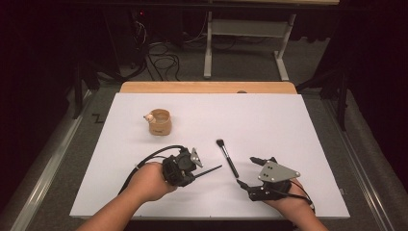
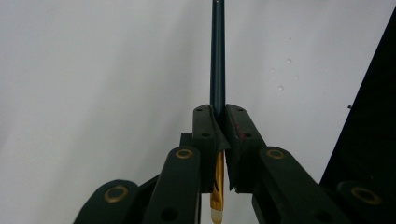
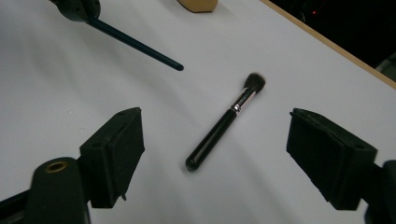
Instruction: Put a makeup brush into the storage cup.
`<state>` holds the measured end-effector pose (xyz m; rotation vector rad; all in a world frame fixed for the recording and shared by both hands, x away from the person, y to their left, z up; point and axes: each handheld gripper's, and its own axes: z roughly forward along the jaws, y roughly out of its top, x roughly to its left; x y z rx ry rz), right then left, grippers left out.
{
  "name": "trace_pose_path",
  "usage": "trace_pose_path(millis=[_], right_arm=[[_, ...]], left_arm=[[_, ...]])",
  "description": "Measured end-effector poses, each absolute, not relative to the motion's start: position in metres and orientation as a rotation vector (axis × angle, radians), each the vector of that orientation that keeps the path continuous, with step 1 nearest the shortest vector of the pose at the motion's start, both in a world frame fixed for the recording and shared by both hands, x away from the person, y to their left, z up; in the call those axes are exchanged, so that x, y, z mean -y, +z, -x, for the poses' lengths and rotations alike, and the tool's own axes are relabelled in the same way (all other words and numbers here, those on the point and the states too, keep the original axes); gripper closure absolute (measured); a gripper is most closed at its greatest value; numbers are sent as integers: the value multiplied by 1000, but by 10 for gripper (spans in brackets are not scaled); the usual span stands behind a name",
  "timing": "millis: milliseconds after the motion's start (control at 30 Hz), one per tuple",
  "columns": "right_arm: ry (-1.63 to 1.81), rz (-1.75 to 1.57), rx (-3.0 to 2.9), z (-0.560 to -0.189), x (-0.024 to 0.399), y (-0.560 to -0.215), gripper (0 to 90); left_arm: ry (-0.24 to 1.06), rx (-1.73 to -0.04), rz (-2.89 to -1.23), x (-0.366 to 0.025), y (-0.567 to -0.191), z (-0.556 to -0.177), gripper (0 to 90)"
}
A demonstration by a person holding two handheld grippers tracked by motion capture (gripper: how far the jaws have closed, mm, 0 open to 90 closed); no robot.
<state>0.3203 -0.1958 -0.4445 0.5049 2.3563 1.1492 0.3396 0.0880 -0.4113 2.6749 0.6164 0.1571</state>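
My left gripper [image 1: 193, 172] [image 2: 218, 112] is shut on a thin dark-blue brush [image 2: 217, 56], whose handle [image 1: 211, 169] sticks out to the right over the table. Its gold ferrule and pale tip show below the jaws. A black makeup brush [image 1: 227, 158] [image 3: 224, 126] lies loose on the white table sheet [image 1: 269, 125], bristles pointing away from me. My right gripper [image 1: 247, 172] [image 3: 212, 116] stands open just right of its handle end, and the pads touch nothing. A wooden cup [image 1: 159, 121] stands at the back left with a pale-tipped item in it.
The left gripper [image 3: 74, 7] and its thin brush [image 3: 135, 44] show at the top left of the right gripper view, and the cup's base [image 3: 198, 4] at the top. A wooden table edge [image 1: 207, 87] runs behind the sheet. Beyond it are floor cables and a metal frame [image 1: 245, 43].
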Motion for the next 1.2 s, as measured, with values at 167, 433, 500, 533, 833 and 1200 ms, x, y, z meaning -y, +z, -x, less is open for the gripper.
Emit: trace_pose_path(millis=[167,433,500,533,833,1200], right_arm=[[1116,-448,-2384,-322,188,-446,281],[1088,-406,-2407,-318,177,-448,355],[1083,-390,-2413,-318,175,-448,374],[1083,-393,-2413,-318,174,-449,379],[1029,-292,-2427,-318,166,-453,481],[949,-200,-2450,-317,157,-453,549]], left_arm=[[158,-587,-2689,-86,-413,-339,833],[153,-573,-2692,-85,-414,-338,833],[150,-577,-2689,-84,-414,-338,833],[148,-568,-2698,-84,-414,-338,833],[149,-561,-2703,-83,-415,-338,832],[132,-543,-2712,-81,-416,-336,832]])
